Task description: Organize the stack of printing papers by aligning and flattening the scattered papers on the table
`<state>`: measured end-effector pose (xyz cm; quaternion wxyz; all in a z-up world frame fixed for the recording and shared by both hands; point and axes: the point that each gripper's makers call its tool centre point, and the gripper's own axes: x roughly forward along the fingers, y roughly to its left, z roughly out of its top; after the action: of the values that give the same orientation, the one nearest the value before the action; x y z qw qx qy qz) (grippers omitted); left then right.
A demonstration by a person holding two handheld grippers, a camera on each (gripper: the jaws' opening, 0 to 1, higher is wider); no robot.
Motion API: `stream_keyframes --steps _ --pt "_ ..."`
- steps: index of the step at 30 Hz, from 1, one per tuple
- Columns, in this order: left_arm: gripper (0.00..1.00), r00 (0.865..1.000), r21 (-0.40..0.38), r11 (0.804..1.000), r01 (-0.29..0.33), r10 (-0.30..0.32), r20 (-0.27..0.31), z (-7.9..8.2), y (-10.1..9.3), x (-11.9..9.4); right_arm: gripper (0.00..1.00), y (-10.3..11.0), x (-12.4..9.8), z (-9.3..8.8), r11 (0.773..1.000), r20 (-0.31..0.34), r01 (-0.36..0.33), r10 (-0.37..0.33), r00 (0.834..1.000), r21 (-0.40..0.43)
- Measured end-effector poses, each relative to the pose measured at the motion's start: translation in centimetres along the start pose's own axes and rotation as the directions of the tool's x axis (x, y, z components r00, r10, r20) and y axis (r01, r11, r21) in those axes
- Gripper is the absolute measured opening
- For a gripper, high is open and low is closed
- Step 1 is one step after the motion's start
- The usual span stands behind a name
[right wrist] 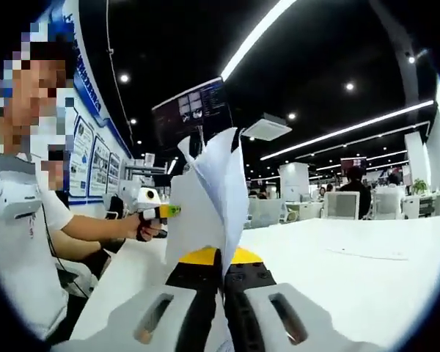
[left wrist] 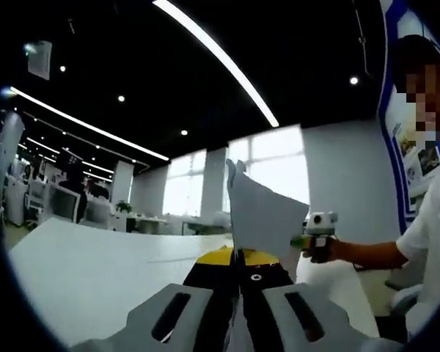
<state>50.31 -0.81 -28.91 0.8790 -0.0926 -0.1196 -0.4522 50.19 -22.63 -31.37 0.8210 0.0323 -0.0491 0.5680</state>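
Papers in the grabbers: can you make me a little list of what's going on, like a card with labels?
papers: white sheets, standing upright, edges fanned and uneven
left gripper: jaws shut on the papers' edge
right gripper: jaws shut on the papers
table: white top, one loose sheet lying flat
person: white shirt, beside the table, holding both grippers
room: office with ceiling light strips, desks and chairs behind

I read this as an open-plan office: desk rows with chairs (right wrist: pixel 342 205), ceiling strip lights (left wrist: pixel 216 59), wall monitor (right wrist: pixel 191 111)
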Motion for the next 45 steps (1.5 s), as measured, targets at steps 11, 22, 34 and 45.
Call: stream_keyframes --steps 11,22,34,45 --pt "0.06 0.990 -0.426 0.904 -0.016 -0.045 -0.133 3.6 -2.0 0.0 0.00 3.2 -0.7 3.5 0.821 -0.086 -0.011 0.073 0.994 0.571" --pt "0.06 0.951 -0.739 0.635 -0.227 -0.020 -0.309 -5.1 2.8 -0.4 0.00 -1.3 0.7 -6.0 0.563 -0.224 0.141 0.081 0.971 0.814" --pt "0.05 0.898 -0.413 0.875 -0.252 0.053 -0.437 -10.9 6.2 -0.7 0.00 -4.1 2.5 -11.1 0.902 -0.394 0.195 -0.031 0.919 0.384" --pt "0.05 0.864 0.133 0.989 -0.064 0.122 -0.489 -11.9 5.7 -1.0 0.00 -4.3 1.9 -12.0 0.996 -0.438 0.093 -0.087 0.895 -0.007"
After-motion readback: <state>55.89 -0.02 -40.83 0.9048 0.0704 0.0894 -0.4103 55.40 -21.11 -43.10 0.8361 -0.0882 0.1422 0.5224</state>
